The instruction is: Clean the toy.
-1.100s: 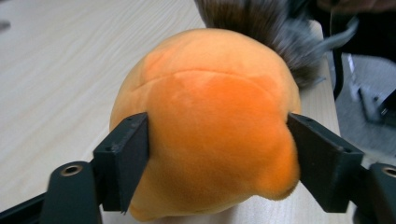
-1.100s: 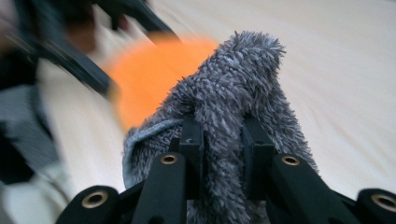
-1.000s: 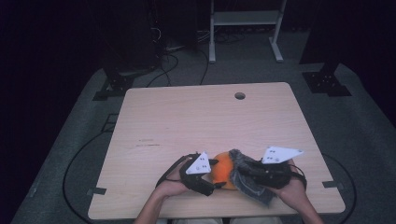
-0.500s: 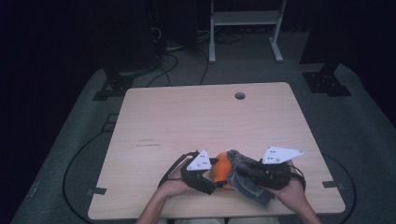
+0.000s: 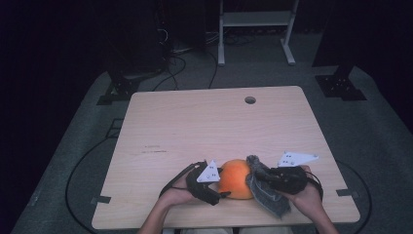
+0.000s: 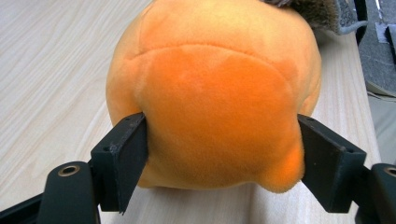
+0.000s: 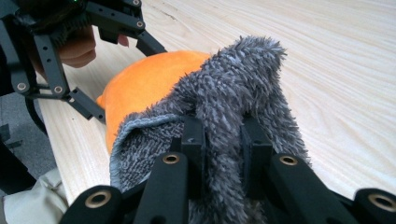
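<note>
An orange plush ball rests on the wooden table near its front edge. My left gripper comes in from the ball's left. In the left gripper view its two black jaws press the sides of the orange plush ball, so the left gripper is shut on it. A grey fuzzy cloth lies against the ball's right side. My right gripper is shut on a raised fold of the grey cloth. From above, the right gripper sits just right of the ball.
A round cable hole lies at the table's far side. A white metal frame and dark stands are on the floor behind. Cables loop on the floor at the left. Bare wood stretches beyond the ball.
The grey cloth has shifted slightly to the right, uncovering more of the orange ball. Both hands stay almost where they were.
</note>
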Available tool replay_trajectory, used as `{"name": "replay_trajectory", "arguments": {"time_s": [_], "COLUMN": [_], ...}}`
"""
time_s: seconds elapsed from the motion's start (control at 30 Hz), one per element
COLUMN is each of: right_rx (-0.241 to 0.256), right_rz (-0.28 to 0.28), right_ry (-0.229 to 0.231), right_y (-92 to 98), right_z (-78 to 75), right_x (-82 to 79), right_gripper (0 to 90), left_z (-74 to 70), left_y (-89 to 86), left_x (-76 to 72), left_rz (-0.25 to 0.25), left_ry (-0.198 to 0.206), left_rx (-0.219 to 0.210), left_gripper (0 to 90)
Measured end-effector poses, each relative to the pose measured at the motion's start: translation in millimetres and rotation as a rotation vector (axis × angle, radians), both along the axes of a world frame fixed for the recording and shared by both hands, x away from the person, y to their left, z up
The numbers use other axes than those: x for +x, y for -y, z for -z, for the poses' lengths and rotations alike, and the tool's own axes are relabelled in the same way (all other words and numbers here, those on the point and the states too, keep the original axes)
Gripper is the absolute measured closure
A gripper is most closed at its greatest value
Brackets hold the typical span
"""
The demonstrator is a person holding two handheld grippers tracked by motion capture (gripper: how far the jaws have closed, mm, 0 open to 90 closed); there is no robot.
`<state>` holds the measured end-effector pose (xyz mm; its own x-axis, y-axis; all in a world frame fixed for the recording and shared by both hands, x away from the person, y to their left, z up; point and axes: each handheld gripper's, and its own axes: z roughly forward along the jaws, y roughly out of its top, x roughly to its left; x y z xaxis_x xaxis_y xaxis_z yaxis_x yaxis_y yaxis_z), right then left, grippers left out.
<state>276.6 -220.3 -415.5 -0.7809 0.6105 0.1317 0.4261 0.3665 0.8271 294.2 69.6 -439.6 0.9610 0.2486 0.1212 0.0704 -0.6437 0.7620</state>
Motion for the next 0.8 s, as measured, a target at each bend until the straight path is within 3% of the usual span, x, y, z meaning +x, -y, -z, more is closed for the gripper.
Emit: {"name": "replay_trajectory", "arguments": {"time_s": [0.03,0.13,0.17,0.2,0.23,0.3,0.37,0.43,0.47,0.57,0.6,0.67,0.7,0.77,0.8], "right_rx": [0.000,-0.011,-0.011,-0.010,-0.010,-0.003,-0.002,-0.004,-0.005,-0.012,-0.008,0.020,0.030,0.026,-0.001], "right_rz": [0.000,0.009,0.009,0.010,0.010,0.008,0.003,-0.005,-0.011,-0.023,-0.021,-0.025,-0.029,-0.036,-0.048], "right_ry": [0.000,0.015,0.015,0.015,0.015,0.017,0.021,0.023,0.024,0.025,0.048,0.073,0.082,0.088,0.089], "right_y": [0.0,-3.9,-3.9,-2.6,-2.6,-1.5,-3.7,-6.4,-7.4,-9.3,-10.6,-14.0,-16.9,-21.3,-27.7], "right_z": [0.0,1.7,1.7,2.2,2.2,3.6,4.4,4.7,4.4,2.2,-4.9,-12.8,-15.1,-15.7,-12.3], "right_x": [0.0,-3.7,-3.7,-4.4,-4.4,-5.8,-7.1,-8.2,-8.7,-10.2,-13.0,-15.5,-15.7,-15.4,-14.3], "right_gripper": [74.6,74.8,74.8,74.7,74.7,74.7,74.7,74.7,74.7,74.5,74.4,74.4,74.4,74.4,74.4], "left_z": [0.0,-3.0,-3.0,-4.2,-4.2,-6.9,-8.7,-7.8,-2.9,-1.8,-2.4,-2.2,-0.5,-0.4,-0.4], "left_y": [0.0,-4.4,-4.4,-7.1,-7.1,-8.2,-8.2,-6.9,-3.7,-2.8,-1.3,-0.9,0.2,-0.3,-2.2], "left_x": [0.0,0.1,0.1,1.4,1.4,4.2,4.8,4.9,5.9,5.0,3.3,2.6,0.7,0.4,0.0], "left_rz": [0.000,0.023,0.023,0.021,0.021,0.016,0.001,-0.015,-0.041,-0.044,-0.039,-0.031,-0.013,-0.007,0.008], "left_ry": [0.000,-0.035,-0.035,-0.067,-0.067,-0.114,-0.125,-0.120,-0.120,-0.110,-0.093,-0.089,-0.088,-0.083,-0.085], "left_rx": [0.000,-0.079,-0.079,-0.144,-0.144,-0.237,-0.270,-0.249,-0.179,-0.154,-0.116,-0.107,-0.082,-0.073,-0.054], "left_gripper": [22.2,17.5,17.3,17.2,17.0,16.0,16.1,17.1,17.1,19.9,20.6,21.6,21.9,22.2,22.5]}}
